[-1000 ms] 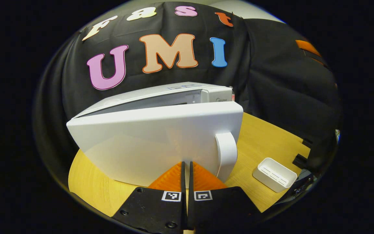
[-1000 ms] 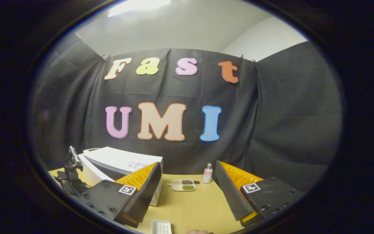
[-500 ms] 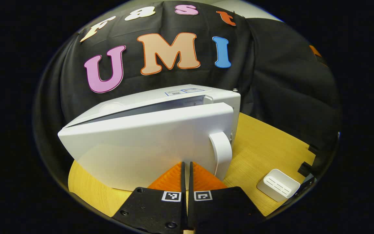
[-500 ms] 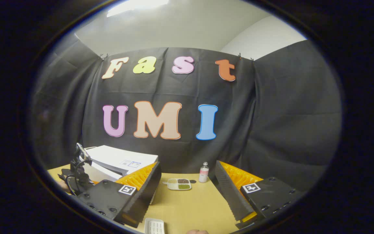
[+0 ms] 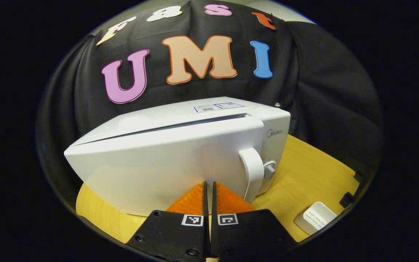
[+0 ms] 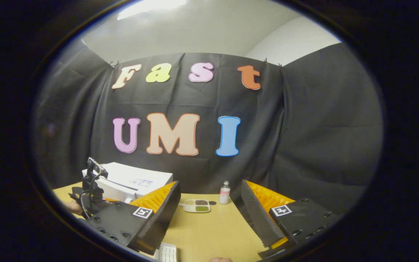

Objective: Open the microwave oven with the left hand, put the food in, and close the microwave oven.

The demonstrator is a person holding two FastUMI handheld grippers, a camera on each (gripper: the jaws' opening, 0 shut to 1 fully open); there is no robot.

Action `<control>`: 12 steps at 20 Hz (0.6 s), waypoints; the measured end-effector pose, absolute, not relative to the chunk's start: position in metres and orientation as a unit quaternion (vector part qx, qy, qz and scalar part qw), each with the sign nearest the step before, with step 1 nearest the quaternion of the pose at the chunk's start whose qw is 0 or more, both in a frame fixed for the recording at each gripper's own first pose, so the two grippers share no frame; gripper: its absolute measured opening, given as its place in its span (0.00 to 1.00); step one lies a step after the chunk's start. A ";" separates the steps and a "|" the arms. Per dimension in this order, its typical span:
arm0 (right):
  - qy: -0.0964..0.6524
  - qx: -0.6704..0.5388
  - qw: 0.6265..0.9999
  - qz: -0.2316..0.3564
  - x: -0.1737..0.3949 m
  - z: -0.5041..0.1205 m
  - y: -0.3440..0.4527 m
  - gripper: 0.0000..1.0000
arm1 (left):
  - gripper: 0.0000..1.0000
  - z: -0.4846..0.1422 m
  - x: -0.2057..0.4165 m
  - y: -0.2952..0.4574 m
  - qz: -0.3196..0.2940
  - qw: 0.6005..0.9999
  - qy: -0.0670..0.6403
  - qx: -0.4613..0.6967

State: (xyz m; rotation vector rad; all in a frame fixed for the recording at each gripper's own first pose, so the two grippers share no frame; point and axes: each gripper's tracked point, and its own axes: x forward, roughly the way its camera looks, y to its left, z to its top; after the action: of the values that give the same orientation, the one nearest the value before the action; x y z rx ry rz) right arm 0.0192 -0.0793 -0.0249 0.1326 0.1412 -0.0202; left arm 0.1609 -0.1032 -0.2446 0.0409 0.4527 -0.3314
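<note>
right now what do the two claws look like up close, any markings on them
Each claw, left claw and right claw, has two wedge-shaped fingers with ribbed faces on black mounting blocks with visible screws. Each block carries a small square black-and-white marker. In the right gripper view, the left claw shows a dark frame with looping cables.

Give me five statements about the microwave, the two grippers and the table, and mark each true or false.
1. The left gripper is shut, its fingers together against the microwave door. True.
2. The microwave door stands wide open. False: it is nearly shut, with only a thin gap along its top edge.
3. The right gripper is open and holds nothing. True.
4. A divided dish of food sits on the table beside a small bottle. True.
5. The small bottle lies on its side. False: it stands upright.
</note>
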 end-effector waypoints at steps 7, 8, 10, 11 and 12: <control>0.075 0.071 0.995 -0.008 0.028 -0.029 -0.081 0.96 | 0.00 -0.246 0.163 -0.116 -0.152 0.962 0.228 -0.013; 0.071 0.065 0.995 -0.011 0.029 -0.028 -0.084 0.96 | 0.00 -0.248 0.163 -0.121 -0.157 0.960 0.232 -0.019; 0.070 0.058 0.996 -0.011 0.028 -0.028 -0.082 0.96 | 0.00 -0.252 0.162 -0.127 -0.163 0.957 0.240 -0.025; 0.069 0.055 0.996 -0.013 0.028 -0.028 -0.085 0.96 | 0.00 -0.252 0.163 -0.127 -0.163 0.957 0.241 -0.025; 0.068 0.055 0.996 -0.014 0.028 -0.026 -0.086 1.00 | 0.00 -0.251 0.167 -0.129 -0.166 0.958 0.232 -0.028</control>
State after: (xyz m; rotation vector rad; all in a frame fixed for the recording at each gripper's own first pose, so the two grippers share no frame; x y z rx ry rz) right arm 0.0284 -0.0858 -0.0256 0.1093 0.1359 -0.0274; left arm 0.1674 -0.1286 -0.2505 -0.0565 0.4713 -0.3358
